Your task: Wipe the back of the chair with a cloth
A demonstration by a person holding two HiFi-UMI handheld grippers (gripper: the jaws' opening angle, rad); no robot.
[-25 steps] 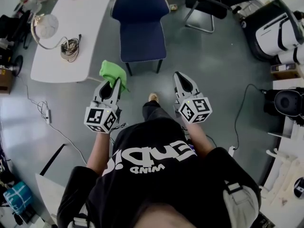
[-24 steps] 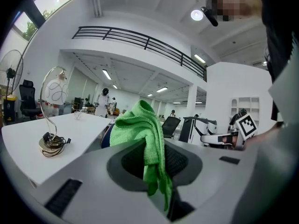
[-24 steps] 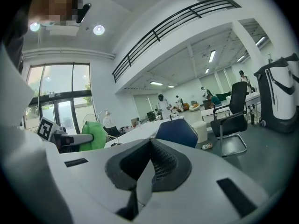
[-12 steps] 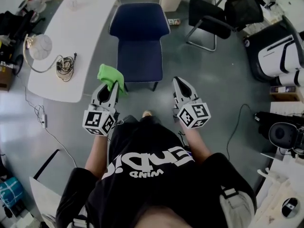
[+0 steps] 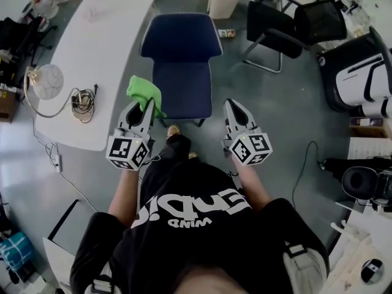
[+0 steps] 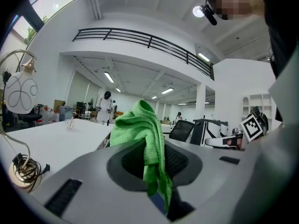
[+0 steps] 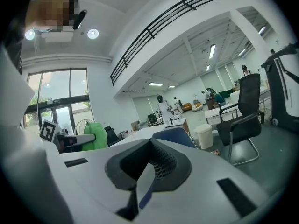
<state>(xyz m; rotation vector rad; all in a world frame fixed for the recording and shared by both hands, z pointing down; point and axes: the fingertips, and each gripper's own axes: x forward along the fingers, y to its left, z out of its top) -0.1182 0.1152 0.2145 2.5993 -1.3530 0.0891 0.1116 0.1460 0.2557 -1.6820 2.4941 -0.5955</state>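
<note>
Grey office floor [image 5: 275,103], white worktop [image 5: 104,41] at left. Blue chair [image 5: 182,60] straight ahead, backrest beyond seat. Left gripper [image 5: 143,105] fingers clamped on green cloth [image 5: 144,90], near seat's front-left corner. Right gripper [image 5: 234,106] fingers together, empty.

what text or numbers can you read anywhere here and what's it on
"WIND": small white print on the person's black T-shirt, upside down in the head view.
Large white letters above it on the T-shirt: creased, not surely readable.
Left gripper and right gripper: their cubes bear square patterns only, no letters.
Cloth: no print.
Everything else: too small to read.
</note>
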